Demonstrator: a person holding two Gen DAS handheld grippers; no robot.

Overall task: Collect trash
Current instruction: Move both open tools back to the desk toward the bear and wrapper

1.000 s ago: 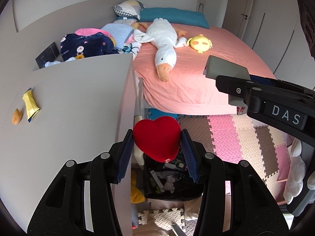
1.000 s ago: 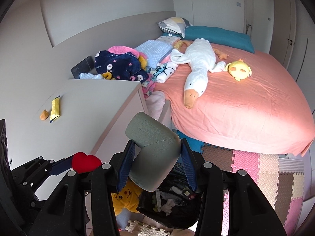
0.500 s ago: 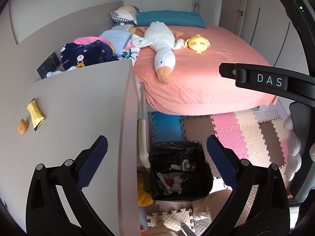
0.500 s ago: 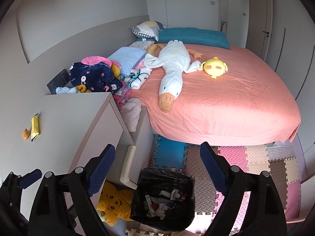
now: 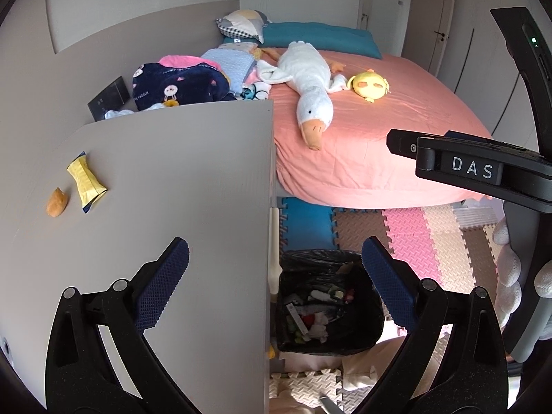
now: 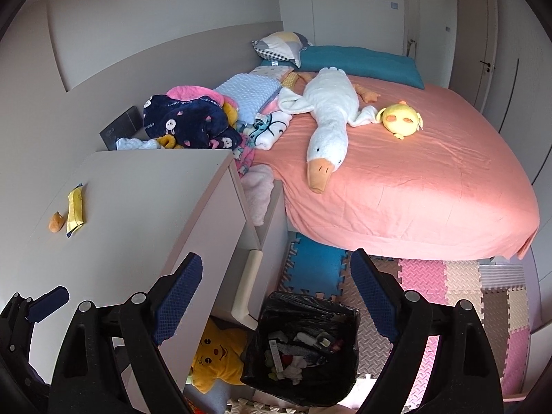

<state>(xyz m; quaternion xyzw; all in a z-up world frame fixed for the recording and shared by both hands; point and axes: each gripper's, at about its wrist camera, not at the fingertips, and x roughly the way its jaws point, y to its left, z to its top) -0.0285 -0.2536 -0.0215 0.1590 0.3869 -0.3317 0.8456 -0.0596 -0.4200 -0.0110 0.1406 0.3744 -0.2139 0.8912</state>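
A black-lined trash bin point(image 5: 327, 307) with mixed litter stands on the floor beside a grey cabinet point(image 5: 165, 179); it also shows in the right wrist view point(image 6: 303, 341). A yellow wrapper point(image 5: 85, 181) and an orange scrap point(image 5: 57, 201) lie on the cabinet top, also seen in the right wrist view as the wrapper point(image 6: 76, 214) and scrap point(image 6: 57, 222). My left gripper point(image 5: 274, 288) is open and empty above the cabinet edge and bin. My right gripper point(image 6: 276, 296) is open and empty above the bin.
A bed with a pink sheet point(image 6: 414, 179) holds a white goose plush point(image 6: 327, 117), a yellow plush point(image 6: 402, 119) and piled blankets point(image 6: 193, 120). Foam mats point(image 5: 407, 238) cover the floor. A yellow star toy point(image 6: 217, 358) lies under the cabinet.
Both grippers opened: the left let go of a red heart, the right let go of a grey folded piece. Both now hold nothing, and the left has shifted leftward over the cabinet.
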